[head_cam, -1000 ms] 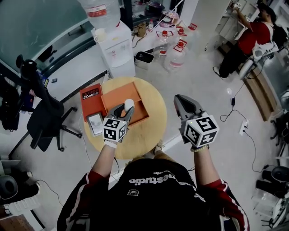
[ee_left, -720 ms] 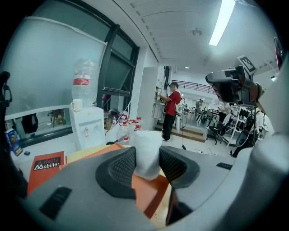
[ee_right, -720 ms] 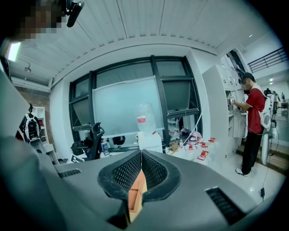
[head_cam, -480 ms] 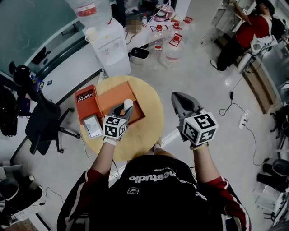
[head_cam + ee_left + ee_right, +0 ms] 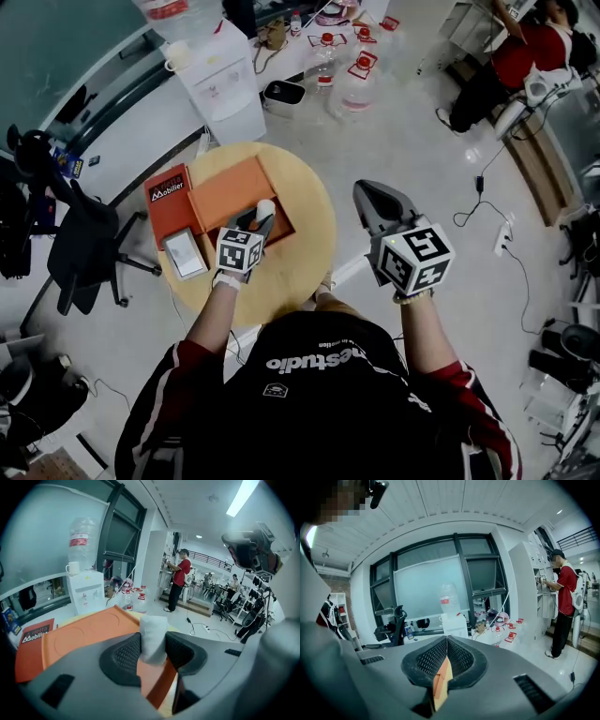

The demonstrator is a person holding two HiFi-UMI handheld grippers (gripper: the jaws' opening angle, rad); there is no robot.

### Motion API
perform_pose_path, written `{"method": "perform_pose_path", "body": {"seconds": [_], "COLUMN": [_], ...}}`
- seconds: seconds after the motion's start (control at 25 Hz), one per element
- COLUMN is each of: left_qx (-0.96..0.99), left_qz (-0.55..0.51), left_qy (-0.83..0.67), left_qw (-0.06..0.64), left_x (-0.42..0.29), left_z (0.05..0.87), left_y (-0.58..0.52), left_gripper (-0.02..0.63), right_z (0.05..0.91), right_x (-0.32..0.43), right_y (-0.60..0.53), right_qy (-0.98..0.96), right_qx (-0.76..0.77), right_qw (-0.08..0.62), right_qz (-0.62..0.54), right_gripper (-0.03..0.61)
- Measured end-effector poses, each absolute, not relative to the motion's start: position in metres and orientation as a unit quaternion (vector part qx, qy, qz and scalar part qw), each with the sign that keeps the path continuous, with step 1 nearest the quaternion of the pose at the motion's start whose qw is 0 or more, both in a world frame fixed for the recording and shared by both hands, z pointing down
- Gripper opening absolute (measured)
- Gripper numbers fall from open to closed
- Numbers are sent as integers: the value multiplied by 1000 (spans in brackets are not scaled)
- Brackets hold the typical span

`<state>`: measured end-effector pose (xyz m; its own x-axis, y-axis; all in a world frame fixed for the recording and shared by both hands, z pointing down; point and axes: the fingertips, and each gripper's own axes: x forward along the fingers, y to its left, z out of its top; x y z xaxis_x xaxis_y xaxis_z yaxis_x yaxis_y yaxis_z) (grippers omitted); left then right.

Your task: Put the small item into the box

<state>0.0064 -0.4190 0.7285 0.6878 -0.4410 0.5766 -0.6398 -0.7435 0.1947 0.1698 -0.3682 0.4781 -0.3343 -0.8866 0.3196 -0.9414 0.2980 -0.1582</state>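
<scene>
A small white item [image 5: 266, 207] is pinched between the jaws of my left gripper [image 5: 260, 218], just above the near right part of the open orange box [image 5: 225, 194]. The left gripper view shows the white item [image 5: 152, 636] clamped upright between the left gripper's [image 5: 153, 645] two black pads, with the orange box's [image 5: 79, 637] floor and rim right below it. My right gripper [image 5: 367, 194] hangs off the table's right edge, above the floor. In its own view the right gripper [image 5: 446, 656] has its jaws pressed together with nothing in them.
The box lies on a round wooden table [image 5: 302, 253], beside a red lid [image 5: 167, 199] with a small white pack [image 5: 185, 253] on it. A water dispenser [image 5: 220, 84], water bottles [image 5: 352, 80], an office chair [image 5: 80, 248], floor cables and a person in red [image 5: 520, 61] surround the table.
My left gripper has sunk toward the orange box with the white item still in its jaws. The right gripper has stayed shut at the table's right side.
</scene>
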Motion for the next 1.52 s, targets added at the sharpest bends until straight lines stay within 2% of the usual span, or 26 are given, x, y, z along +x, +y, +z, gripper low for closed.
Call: {"method": "perform_pose_path", "body": {"seconds": [0.48,0.92,1.52], "left_qx": [880,882,874], "left_qz": [296,319,343], "left_qy": [-295,-266,-251], "left_qw": [227,221,236], "left_x": [14,30,35], "left_z": [775,810,821], "left_y": [-419,-419,-410], "left_gripper": [170,172,173], "right_z": [498,512,517], "right_x": [190,196,194], "right_y": [-375,-380,-380], "right_qy": [-793,-789,-789], "right_qx": [574,574,569], "right_qw": [89,95,101], "right_qz": [185,199,207], "right_gripper": [28,28,28]}}
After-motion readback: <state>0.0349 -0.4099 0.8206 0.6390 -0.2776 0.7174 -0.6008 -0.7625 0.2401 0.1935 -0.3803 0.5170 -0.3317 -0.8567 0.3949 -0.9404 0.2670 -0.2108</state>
